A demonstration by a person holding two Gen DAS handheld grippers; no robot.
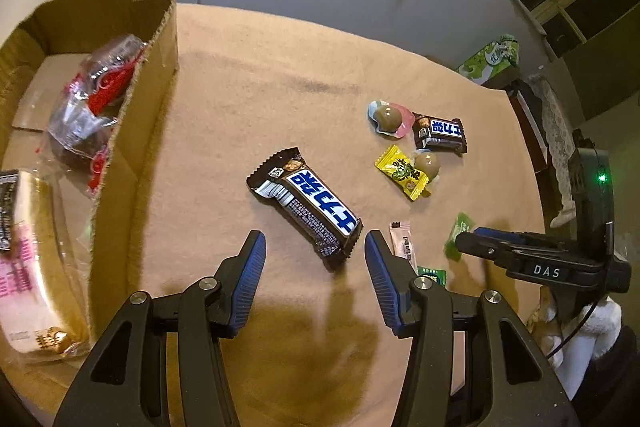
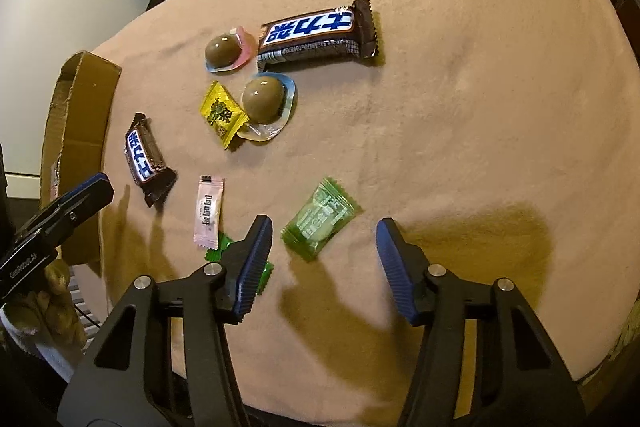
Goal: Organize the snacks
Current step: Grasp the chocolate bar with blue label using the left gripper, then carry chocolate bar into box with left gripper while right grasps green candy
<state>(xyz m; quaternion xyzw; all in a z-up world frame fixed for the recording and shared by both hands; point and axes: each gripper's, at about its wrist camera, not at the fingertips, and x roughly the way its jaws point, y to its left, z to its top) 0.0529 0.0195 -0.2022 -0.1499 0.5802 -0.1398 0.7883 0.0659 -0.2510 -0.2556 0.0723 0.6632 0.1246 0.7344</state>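
Observation:
My left gripper point(image 1: 314, 245) is open, and a brown chocolate bar point(image 1: 308, 203) lies on the tan cloth just ahead of its jaws. It also shows in the right wrist view point(image 2: 146, 159). My right gripper point(image 2: 324, 229) is open over a green candy packet point(image 2: 320, 219). A second chocolate bar point(image 2: 320, 35), two brown jelly cups point(image 2: 222, 51) point(image 2: 264, 99), a yellow candy point(image 2: 220, 113) and a pink sachet point(image 2: 207, 211) lie further off. The cardboard box point(image 1: 132, 131) at the left holds red-and-clear packets point(image 1: 92, 99) and a bread pack point(image 1: 36, 267).
A green tissue pack point(image 1: 494, 57) sits at the table's far right edge. A second green candy point(image 2: 218, 247) is partly hidden under my right gripper's left finger. The left gripper shows in the right wrist view point(image 2: 72, 203), the right gripper in the left wrist view point(image 1: 492, 247).

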